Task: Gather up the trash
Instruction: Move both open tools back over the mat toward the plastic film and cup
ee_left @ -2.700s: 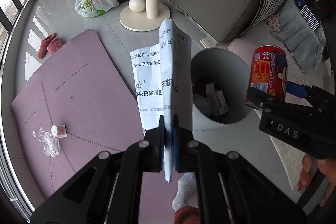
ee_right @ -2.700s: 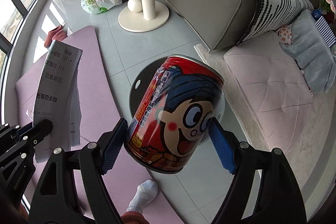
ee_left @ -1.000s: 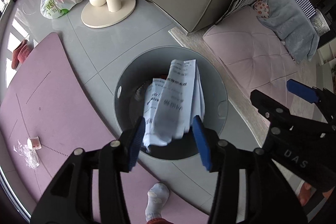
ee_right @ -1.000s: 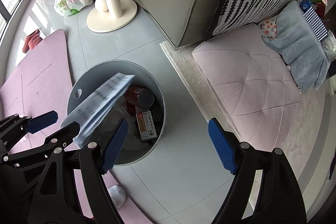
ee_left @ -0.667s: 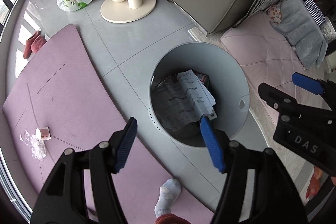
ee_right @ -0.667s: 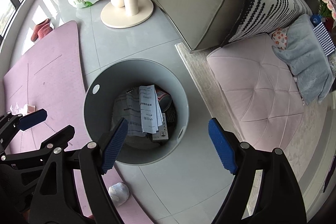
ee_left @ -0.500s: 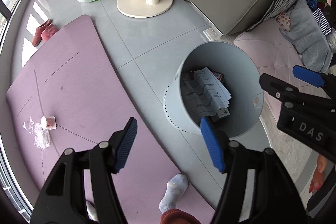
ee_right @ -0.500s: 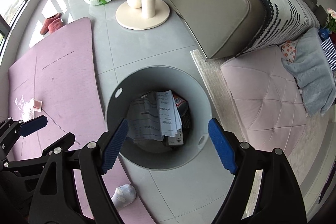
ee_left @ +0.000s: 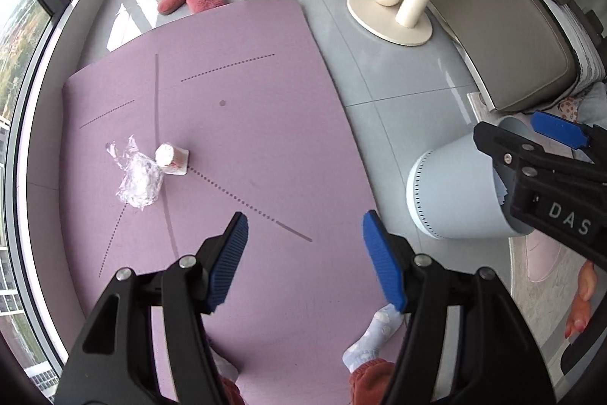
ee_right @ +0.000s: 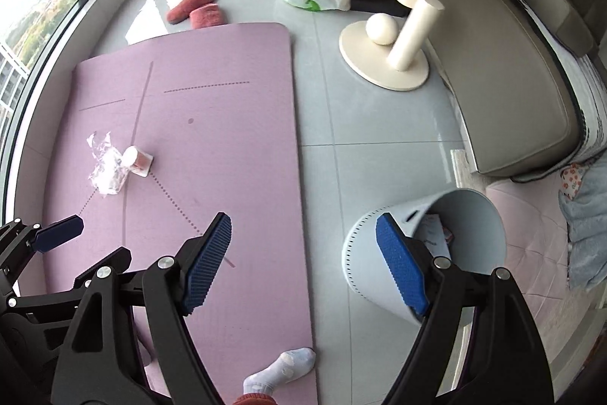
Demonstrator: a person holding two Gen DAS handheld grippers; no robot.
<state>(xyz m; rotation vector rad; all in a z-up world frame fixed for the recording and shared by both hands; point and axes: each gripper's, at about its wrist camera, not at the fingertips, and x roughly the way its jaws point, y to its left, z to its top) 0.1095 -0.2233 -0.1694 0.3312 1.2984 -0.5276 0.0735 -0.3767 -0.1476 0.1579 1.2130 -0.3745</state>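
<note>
Two pieces of trash lay on the pink mat (ee_left: 242, 109) at our far left: a crumpled clear wrapper (ee_left: 138, 179) and, touching it on its right, a small tipped-over cup (ee_left: 171, 159). Both sat well apart from our grippers. Our left gripper (ee_left: 305, 255) hung over the mat's near part with its blue pads spread, having just opened a little wider, and nothing lay between them. Our right gripper (ee_right: 303, 262) was spread as well and empty, one finger over the mat's edge and the other in front of the pale grey bin (ee_right: 364, 253). That bin stood on the grey floor right of the mat, printed paper (ee_right: 434, 234) showing inside it. A socked foot (ee_right: 280, 376) showed below.
</note>
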